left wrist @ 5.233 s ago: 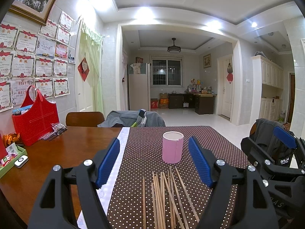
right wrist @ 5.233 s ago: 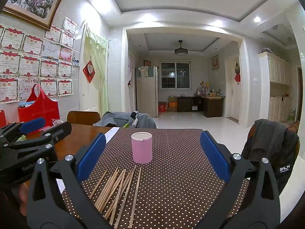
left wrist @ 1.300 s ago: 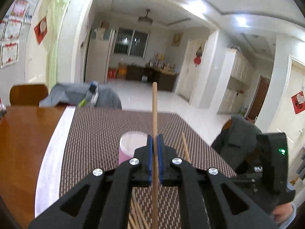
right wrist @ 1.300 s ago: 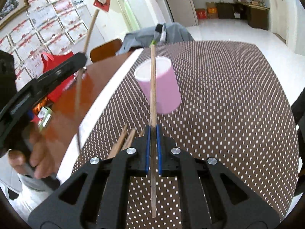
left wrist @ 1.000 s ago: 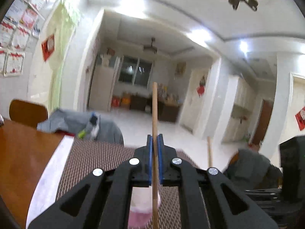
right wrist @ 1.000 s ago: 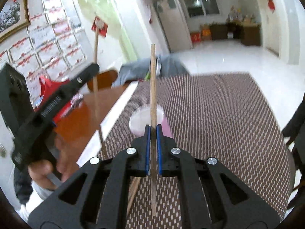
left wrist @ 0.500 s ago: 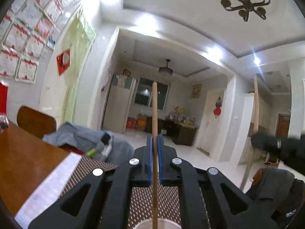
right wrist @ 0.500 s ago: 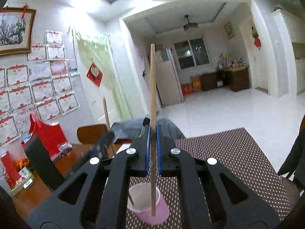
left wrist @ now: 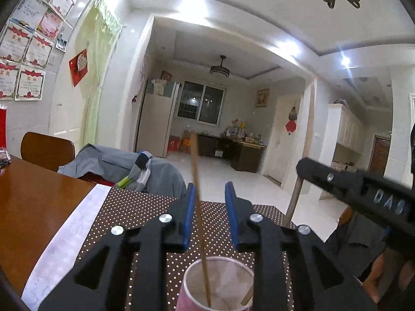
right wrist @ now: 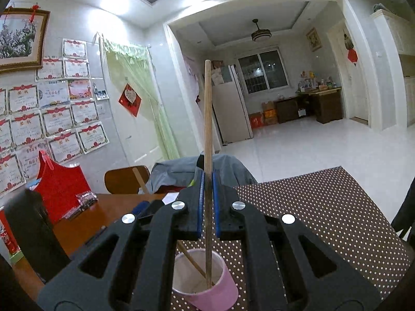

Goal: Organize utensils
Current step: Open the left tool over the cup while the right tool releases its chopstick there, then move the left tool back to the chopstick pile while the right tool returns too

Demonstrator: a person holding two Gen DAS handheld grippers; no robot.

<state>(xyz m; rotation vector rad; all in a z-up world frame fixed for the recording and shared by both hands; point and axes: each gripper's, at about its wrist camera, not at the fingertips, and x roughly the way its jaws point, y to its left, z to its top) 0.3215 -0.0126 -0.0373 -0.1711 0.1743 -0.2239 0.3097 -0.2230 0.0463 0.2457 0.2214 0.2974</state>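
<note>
Dotted tablecloth (right wrist: 324, 207), pink cup (right wrist: 207, 295) below both tongs — left tongs (left wrist: 210, 215) opening, chopstick (left wrist: 198, 207) loose between, right tongs (right wrist: 207, 202) clamping another chopstick (right wrist: 207, 129).

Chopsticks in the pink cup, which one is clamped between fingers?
The upright chopstick, pinched by the right gripper. The other chopstick leans loose in the pink cup, between the left gripper's opening fingers.
</note>
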